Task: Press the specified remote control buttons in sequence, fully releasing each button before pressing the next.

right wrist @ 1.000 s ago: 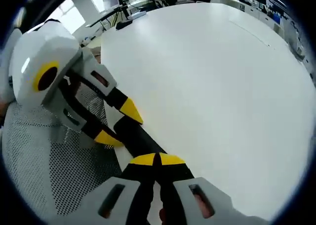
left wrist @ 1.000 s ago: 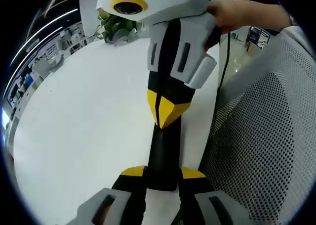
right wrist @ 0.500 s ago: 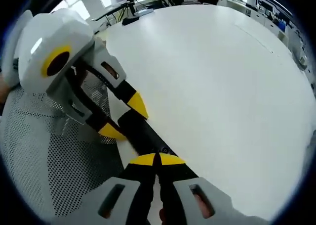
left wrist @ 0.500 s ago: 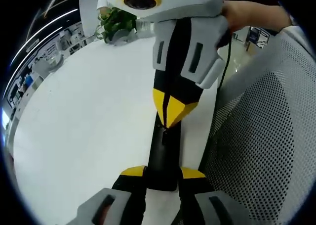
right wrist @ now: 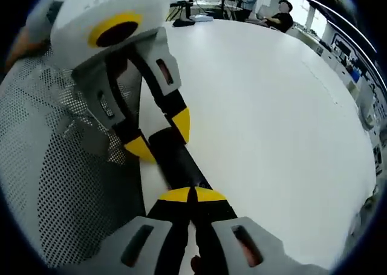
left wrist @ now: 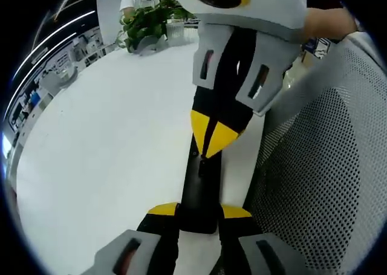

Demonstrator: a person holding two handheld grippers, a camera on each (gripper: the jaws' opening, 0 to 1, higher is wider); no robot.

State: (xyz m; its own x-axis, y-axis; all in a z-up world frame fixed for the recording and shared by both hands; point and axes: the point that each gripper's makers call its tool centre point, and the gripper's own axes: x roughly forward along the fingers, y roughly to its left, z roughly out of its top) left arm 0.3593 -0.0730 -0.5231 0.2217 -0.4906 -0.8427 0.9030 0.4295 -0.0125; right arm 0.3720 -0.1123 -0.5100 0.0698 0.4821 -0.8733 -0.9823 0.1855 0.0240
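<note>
A black remote (left wrist: 198,187) lies lengthwise over the white table's (left wrist: 103,136) edge. My left gripper (left wrist: 199,212) is shut on its near end, one yellow tip on each side. My right gripper (left wrist: 208,143) comes down from above, shut, with its joined yellow tips meeting the remote's top face by a small button. In the right gripper view, my right gripper (right wrist: 191,195) points its shut tips at the remote (right wrist: 176,164). There the left gripper (right wrist: 160,136) clasps the remote's far end from the upper left.
A grey mesh chair back (left wrist: 326,166) stands right beside the table edge, and also appears as the mesh (right wrist: 66,184). A potted plant (left wrist: 145,24) sits at the table's far end. The broad white tabletop (right wrist: 272,124) spreads beyond. A hand (left wrist: 329,24) holds the right gripper.
My right gripper has tilted, its body swinging up and closer over the left camera while its shut tips stay on the remote. The left gripper and remote hold still.
</note>
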